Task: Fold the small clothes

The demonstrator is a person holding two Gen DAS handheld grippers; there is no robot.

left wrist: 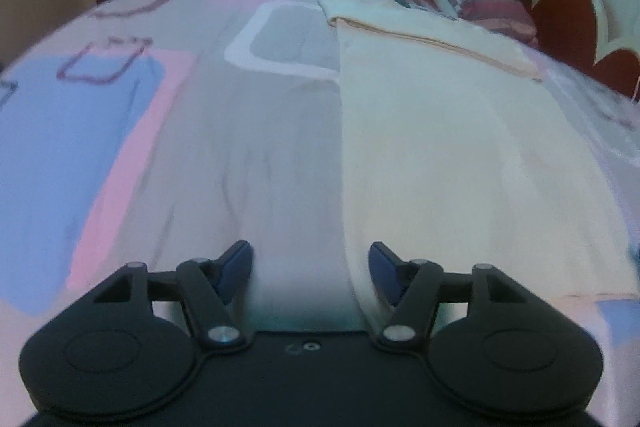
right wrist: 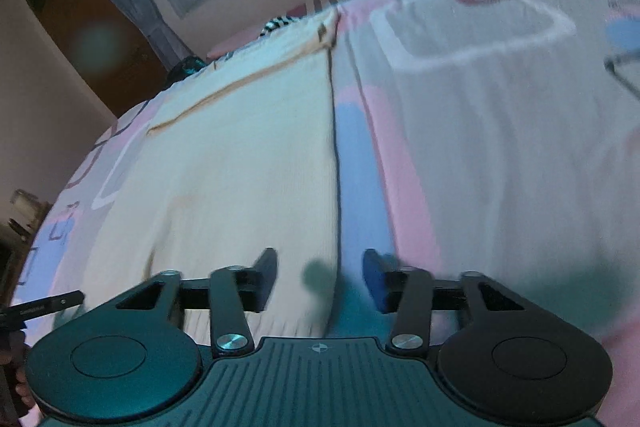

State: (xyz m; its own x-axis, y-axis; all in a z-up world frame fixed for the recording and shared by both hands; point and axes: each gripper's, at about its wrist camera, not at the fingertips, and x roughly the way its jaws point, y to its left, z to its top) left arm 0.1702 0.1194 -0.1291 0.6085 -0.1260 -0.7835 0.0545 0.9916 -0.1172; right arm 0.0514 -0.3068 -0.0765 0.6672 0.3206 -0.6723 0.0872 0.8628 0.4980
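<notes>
The cream cloth [left wrist: 432,147] lies flat on the bed [left wrist: 120,131], its long side running from near to far. The left gripper [left wrist: 311,275] straddles its left edge, the right gripper [right wrist: 320,279] its right edge. Both are open, holding nothing.

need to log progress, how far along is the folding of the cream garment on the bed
Done: the cream garment lies flat in a long strip on the bedsheet, one straight edge looking already folded in. In hand: nothing; the left gripper and right gripper stand open over its near edges, with no cloth pinched. Left: probably grip the near end and fold it lengthwise.
</notes>
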